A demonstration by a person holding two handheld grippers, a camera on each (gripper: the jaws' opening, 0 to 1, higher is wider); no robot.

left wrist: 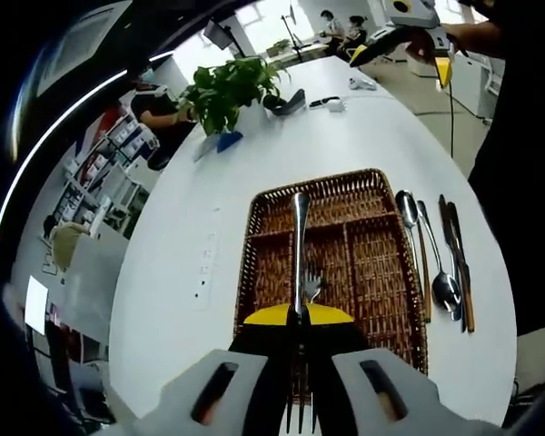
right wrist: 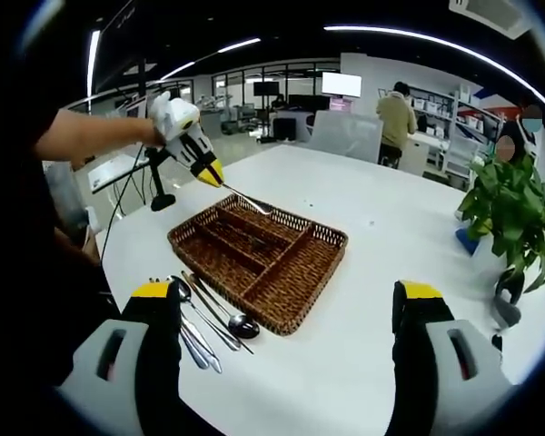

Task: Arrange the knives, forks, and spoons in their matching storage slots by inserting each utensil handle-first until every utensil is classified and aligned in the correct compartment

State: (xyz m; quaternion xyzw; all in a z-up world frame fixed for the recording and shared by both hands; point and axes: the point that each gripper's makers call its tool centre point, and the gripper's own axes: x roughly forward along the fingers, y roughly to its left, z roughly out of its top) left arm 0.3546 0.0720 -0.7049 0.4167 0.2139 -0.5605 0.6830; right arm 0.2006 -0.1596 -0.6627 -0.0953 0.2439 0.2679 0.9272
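A wicker tray (left wrist: 254, 238) sits on a white oval table (left wrist: 372, 136). The left gripper (left wrist: 298, 320) is clamped on a fork (left wrist: 299, 263) above the tray; its long axis runs along the compartments, handle pointing away over the tray, tines back toward the gripper. The right gripper (right wrist: 286, 313) stands wide apart, holding nothing. Spoons (left wrist: 440, 272) and knives (left wrist: 458, 259) lie just beside the tray, parallel to its long side.

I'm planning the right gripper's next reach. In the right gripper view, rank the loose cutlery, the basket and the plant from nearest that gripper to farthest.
1. Loose cutlery, on the table by its left jaw.
2. Basket, straight ahead, mid-table.
3. Plant, far right, behind.
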